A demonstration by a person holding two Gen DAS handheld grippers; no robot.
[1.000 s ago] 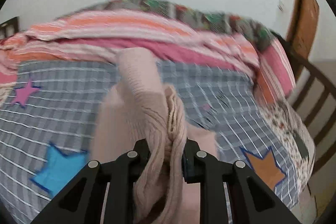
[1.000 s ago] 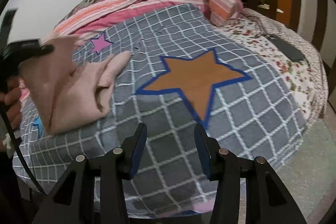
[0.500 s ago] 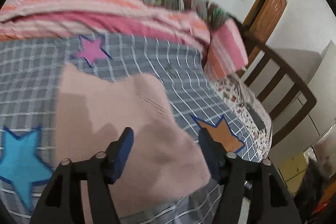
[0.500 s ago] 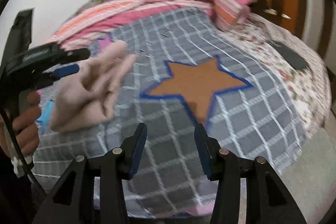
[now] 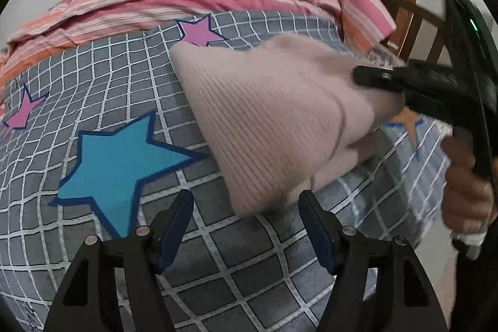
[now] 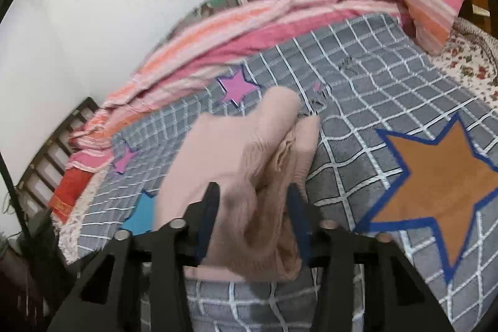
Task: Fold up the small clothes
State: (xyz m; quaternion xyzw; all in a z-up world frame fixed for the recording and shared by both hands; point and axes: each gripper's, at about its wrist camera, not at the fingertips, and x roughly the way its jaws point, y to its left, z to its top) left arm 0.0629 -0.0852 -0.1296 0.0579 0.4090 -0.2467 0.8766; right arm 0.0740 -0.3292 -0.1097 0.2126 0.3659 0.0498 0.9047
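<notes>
1. Left wrist view: the left gripper (image 5: 246,226) stands wide with nothing between its pads, its jaws having just been opening. The pink knit garment (image 5: 267,126) lies on the checked star blanket (image 5: 93,89), its near corner just beyond the fingertips at 12 o'clock. The right gripper (image 5: 367,77) bites its edge at 2 o'clock. Risk: pulled by 1 edge only, the folded layers may slide apart.
2. Right wrist view: the right gripper (image 6: 253,223) is narrowed on a bunched wad of the pink knit garment (image 6: 236,151), jaws just closing; the cloth spreads towards 11 o'clock. Risk: too many layers grabbed, so the next fold creases crookedly.
</notes>
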